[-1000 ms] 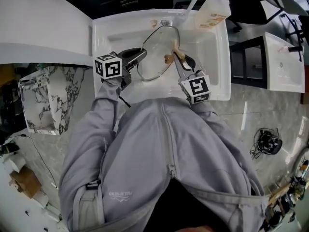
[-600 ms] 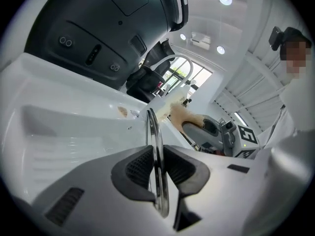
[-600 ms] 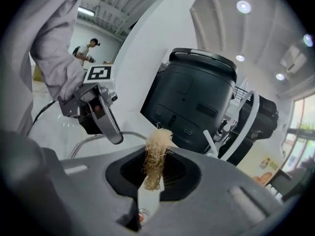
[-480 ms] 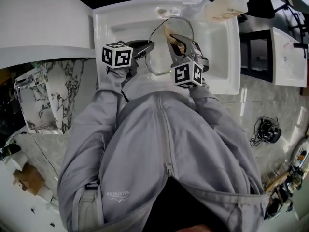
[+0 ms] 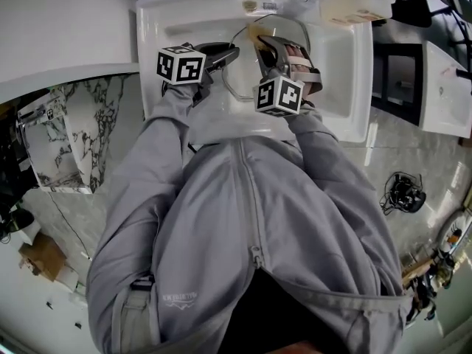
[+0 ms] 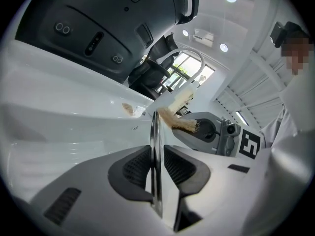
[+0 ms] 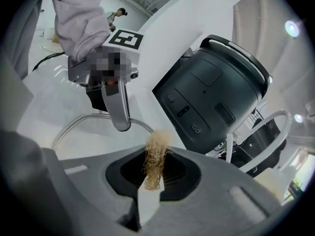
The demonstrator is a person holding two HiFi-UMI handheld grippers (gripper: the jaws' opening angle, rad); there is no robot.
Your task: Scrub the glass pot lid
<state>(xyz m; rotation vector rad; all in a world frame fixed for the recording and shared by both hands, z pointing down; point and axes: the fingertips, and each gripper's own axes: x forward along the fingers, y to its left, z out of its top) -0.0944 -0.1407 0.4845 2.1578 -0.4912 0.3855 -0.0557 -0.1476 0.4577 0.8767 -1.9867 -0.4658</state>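
The glass pot lid [image 5: 237,76] stands on edge inside the white sink [image 5: 158,22], its rim pinched in the left tongs [image 5: 226,52]. In the left gripper view the rim runs straight up between the two ribbed pads [image 6: 138,167]. Those jaws have just eased a little wider, yet the rim is still clamped between them.

What has changed is on the other side. A second ago the right tongs [image 5: 267,49] sat off to the right of the lid. Now they have swung in over it and rolled, so the marker cube faces up. They are closed on the white handle of a straw-coloured scrub brush [image 7: 155,156] (its bristles look frayed), and the head now points at the glass. The lid and both hands also sit lower in the basin than before.

I judge that the scrubbing stroke is about to land. The soap bottle [image 5: 354,6] lies on the sink's far edge, well apart.
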